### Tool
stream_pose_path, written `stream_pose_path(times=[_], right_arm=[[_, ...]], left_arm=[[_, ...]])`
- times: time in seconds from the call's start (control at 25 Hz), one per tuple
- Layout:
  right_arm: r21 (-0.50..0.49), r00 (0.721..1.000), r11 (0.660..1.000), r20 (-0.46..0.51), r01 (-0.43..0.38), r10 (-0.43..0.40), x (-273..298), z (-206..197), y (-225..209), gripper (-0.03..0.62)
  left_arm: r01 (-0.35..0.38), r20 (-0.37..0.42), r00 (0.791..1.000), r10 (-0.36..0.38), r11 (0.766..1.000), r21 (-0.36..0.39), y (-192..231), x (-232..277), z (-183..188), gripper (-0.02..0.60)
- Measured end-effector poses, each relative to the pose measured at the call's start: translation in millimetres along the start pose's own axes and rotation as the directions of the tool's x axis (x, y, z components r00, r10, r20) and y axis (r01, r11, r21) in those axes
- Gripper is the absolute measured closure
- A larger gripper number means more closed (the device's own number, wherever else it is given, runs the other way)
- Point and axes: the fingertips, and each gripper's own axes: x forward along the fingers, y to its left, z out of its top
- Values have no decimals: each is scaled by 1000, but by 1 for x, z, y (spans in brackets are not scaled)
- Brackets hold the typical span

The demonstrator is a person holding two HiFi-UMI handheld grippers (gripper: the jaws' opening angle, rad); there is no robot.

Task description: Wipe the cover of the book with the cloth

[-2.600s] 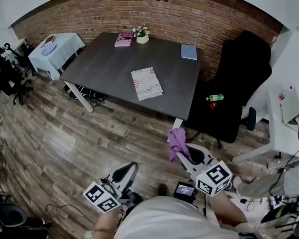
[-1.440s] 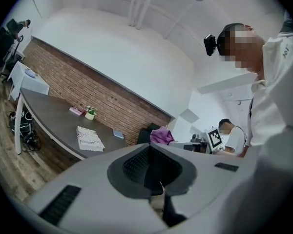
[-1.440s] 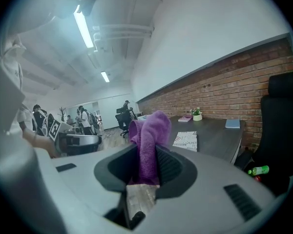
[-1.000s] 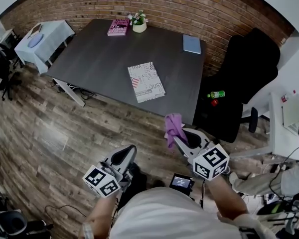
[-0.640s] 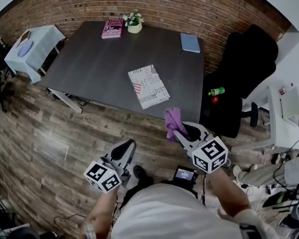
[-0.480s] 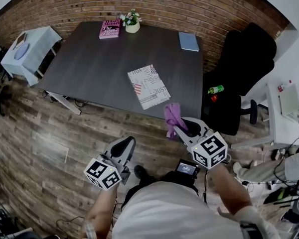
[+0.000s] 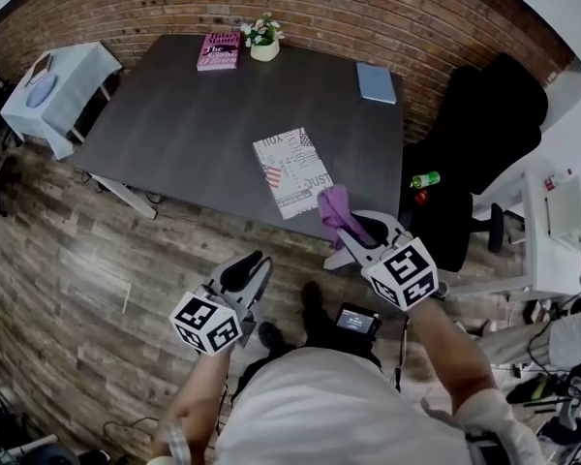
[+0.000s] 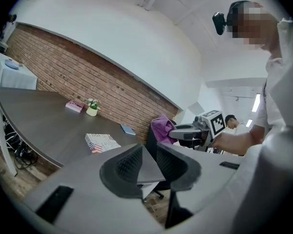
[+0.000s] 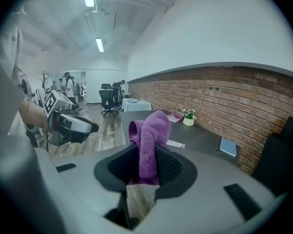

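Observation:
The book point(image 7: 292, 170), with a white newspaper-print and flag cover, lies flat near the front edge of the dark table point(image 7: 194, 134); it also shows in the left gripper view point(image 8: 101, 142). My right gripper point(image 7: 344, 231) is shut on a purple cloth point(image 7: 334, 209), which stands up between its jaws point(image 9: 149, 140) just over the table's front edge, beside the book's near right corner. My left gripper point(image 7: 252, 264) hangs over the wooden floor, short of the table. Its jaws are opening with nothing between them point(image 8: 149, 155).
A pink book point(image 7: 219, 51), a potted plant point(image 7: 264, 42) and a blue notebook point(image 7: 376, 82) sit along the table's far side. A black chair point(image 7: 474, 134) with a green bottle point(image 7: 424, 179) stands to the right. A small white-covered table point(image 7: 53, 85) is at the far left.
Both grippers have come closer to the table; the cloth now reaches its front edge by the book. The left gripper's jaws have parted.

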Motion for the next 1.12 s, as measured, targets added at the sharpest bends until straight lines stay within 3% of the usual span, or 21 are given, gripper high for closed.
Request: stream_pose_path(times=[0.32, 0.64, 0.88, 1.12], right_arm=[[-126, 995, 989, -63, -83, 75, 41, -9, -45, 490], [-192, 977, 962, -122, -193, 172, 81, -25, -93, 490], [-223, 961, 941, -167, -256, 221, 114, -39, -115, 490], [-298, 950, 917, -240, -266, 197, 146, -51, -132, 490]], left_arm=[[-71, -26, 997, 71, 997, 11, 22, 54, -1, 492], [-152, -80, 985, 150, 988, -17, 48, 120, -15, 569], [-218, -183, 961, 209, 976, -27, 76, 152, -41, 573], [-230, -288, 931, 222, 973, 7, 102, 176, -60, 572]])
